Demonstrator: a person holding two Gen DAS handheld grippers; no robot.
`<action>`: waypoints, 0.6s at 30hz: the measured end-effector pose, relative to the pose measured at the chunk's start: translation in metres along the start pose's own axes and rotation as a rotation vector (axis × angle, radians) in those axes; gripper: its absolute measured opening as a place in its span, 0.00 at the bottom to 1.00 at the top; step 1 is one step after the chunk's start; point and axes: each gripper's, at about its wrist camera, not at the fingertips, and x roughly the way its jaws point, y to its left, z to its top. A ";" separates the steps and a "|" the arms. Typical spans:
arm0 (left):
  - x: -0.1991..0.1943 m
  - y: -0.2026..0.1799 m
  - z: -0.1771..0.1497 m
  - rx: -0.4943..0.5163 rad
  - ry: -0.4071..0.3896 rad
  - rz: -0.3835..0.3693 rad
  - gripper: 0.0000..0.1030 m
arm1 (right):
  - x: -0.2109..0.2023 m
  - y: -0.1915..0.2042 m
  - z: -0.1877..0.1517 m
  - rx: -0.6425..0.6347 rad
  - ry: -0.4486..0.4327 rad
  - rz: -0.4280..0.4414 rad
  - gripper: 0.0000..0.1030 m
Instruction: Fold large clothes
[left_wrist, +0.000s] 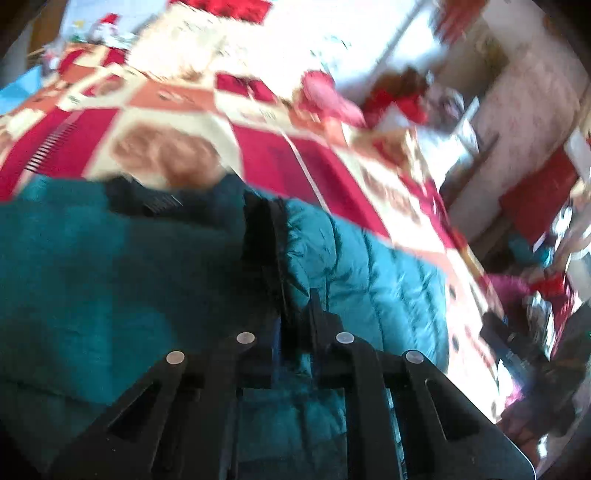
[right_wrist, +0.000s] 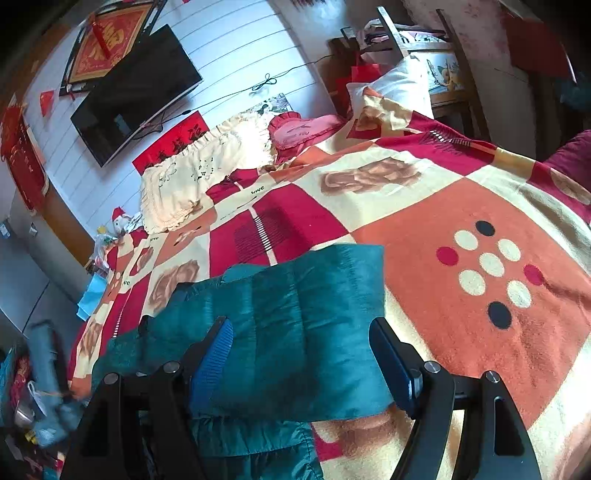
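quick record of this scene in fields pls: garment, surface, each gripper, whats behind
garment: teal quilted jacket, lying on the bed, partly folded over itself
surface: patchwork blanket in red, cream and orange
left gripper: left gripper shut, a dark edge of the jacket between its fingers; view blurred
right gripper: right gripper open, blue pads either side of the jacket panel, not pressing on it
behind: cream frilled pillow, pink heart cushion, wall television
fold state: not finished

A home bedroom — patterned blanket (right_wrist: 424, 221) on the bed, pillows (right_wrist: 192, 184), wall television (right_wrist: 136, 92).
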 end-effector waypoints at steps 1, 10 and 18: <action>-0.014 0.011 0.008 -0.022 -0.028 0.018 0.10 | -0.001 0.000 0.001 0.004 -0.005 0.003 0.72; -0.091 0.125 0.027 -0.130 -0.118 0.164 0.09 | 0.018 0.039 -0.001 -0.042 0.043 0.053 0.72; -0.090 0.202 -0.011 -0.235 -0.055 0.232 0.09 | 0.061 0.103 -0.008 -0.162 0.114 0.081 0.72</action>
